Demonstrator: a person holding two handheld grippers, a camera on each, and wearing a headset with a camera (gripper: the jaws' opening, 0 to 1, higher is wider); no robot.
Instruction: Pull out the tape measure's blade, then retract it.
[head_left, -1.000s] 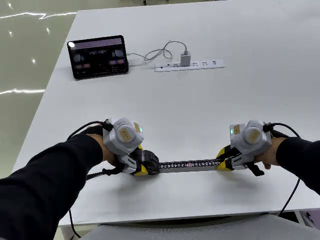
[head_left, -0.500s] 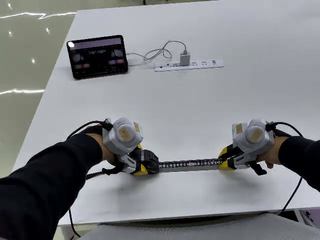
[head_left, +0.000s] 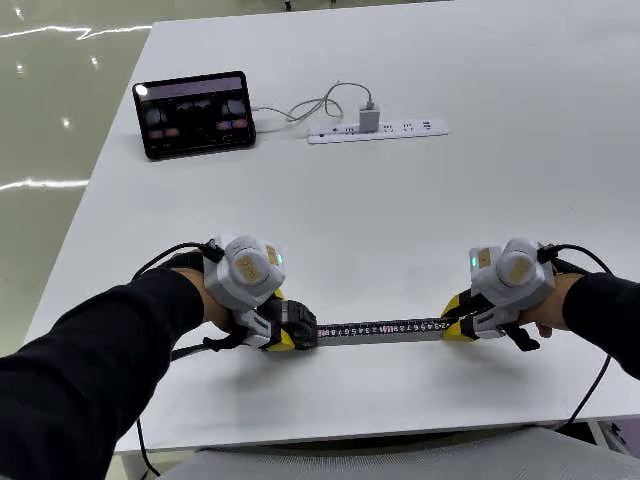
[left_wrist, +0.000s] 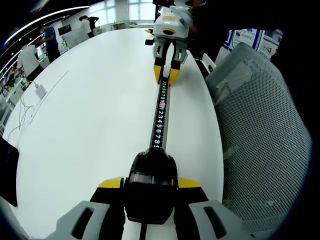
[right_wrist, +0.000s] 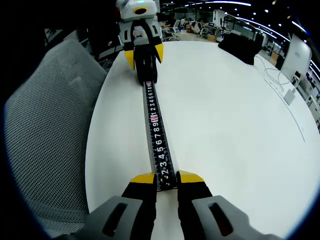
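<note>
The left gripper (head_left: 282, 322) clamps the tape measure case (left_wrist: 150, 180); the blade (right_wrist: 155, 125) runs straight from the case to the right gripper (right_wrist: 166, 179), pinching its tip

A wide white matte table top (head_left: 420, 190) stands on a glossy pale grey floor (head_left: 50, 110), which reflects thin streaks of lamp light. A grey mesh office chair (left_wrist: 260, 130) is just beside the table's near edge. Farther away there is an open office with long white ceiling lamps (right_wrist: 235, 3) and bright windows (left_wrist: 117, 9).
</note>
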